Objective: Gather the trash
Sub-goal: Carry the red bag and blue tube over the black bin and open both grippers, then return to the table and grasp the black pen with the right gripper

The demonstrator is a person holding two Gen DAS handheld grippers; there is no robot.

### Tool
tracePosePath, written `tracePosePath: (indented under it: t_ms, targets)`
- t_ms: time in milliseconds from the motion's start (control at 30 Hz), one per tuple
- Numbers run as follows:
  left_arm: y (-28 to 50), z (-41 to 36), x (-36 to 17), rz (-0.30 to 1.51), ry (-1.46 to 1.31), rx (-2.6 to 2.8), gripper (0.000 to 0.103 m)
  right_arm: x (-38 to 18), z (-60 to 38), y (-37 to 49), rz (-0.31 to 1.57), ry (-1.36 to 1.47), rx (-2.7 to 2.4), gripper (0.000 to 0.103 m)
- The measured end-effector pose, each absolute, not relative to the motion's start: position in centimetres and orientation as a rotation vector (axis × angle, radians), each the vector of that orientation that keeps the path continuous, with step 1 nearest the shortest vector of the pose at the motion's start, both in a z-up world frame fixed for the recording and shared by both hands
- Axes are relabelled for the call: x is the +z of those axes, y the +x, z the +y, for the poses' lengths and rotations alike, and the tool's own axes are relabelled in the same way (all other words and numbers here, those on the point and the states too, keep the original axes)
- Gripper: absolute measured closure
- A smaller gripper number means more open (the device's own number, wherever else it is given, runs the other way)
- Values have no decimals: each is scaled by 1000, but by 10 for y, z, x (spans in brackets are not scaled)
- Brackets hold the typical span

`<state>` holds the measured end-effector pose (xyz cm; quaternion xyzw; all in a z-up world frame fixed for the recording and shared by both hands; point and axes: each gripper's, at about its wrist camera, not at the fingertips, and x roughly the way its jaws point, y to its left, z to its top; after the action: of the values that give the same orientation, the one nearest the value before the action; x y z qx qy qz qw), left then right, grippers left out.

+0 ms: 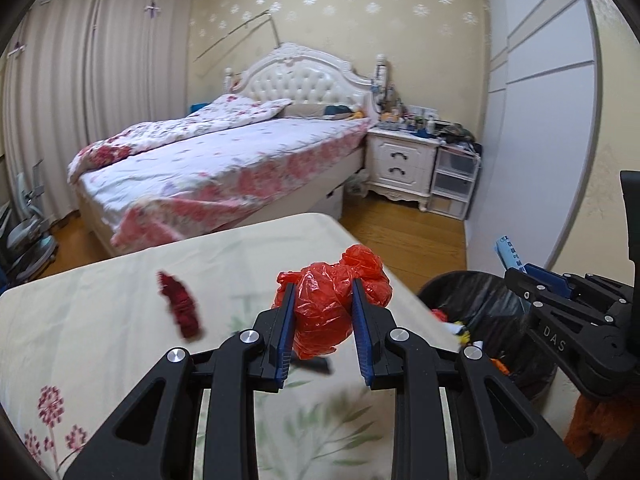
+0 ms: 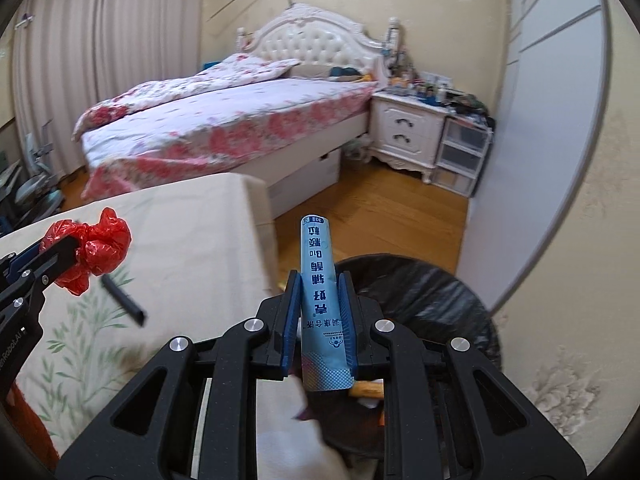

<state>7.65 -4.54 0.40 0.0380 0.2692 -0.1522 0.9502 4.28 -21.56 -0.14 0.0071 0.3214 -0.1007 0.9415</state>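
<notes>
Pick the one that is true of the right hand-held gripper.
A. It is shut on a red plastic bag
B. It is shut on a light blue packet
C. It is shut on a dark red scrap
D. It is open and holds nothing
B: the right hand-held gripper has its pads pressed on the light blue packet, over the black-lined trash bin.

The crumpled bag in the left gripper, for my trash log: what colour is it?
Red; the crumpled bag shows best in the left wrist view.

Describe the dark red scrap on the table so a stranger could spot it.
Start at the cream floral-cloth table. Left of the left gripper, which grips a bright red plastic bag, lies the dark red scrap. It is darker, duller and loose on the cloth.
</notes>
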Motion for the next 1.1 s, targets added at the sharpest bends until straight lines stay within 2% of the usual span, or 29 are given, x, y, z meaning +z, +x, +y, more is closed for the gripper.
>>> tracePosePath:
  t_ms: [400,800,933,1000,1100]
  targets:
    - [102,-124,-6,547,145,-426,76,-19,-264,47,643,64,-332,84]
    - [116,-163,-18,576,200,-480,75,-34,-294,50,660,129,-388,83]
    - [121,-167,-23,596,203,-480,64,-38,-299,50,663,153,-402,76]
    - [122,-167,-25,606,204,-479,51,-41,-302,49,665,158,-415,72]
    - [123,-166,-28,609,203,-470,41,-42,-307,46,659,177,-437,64]
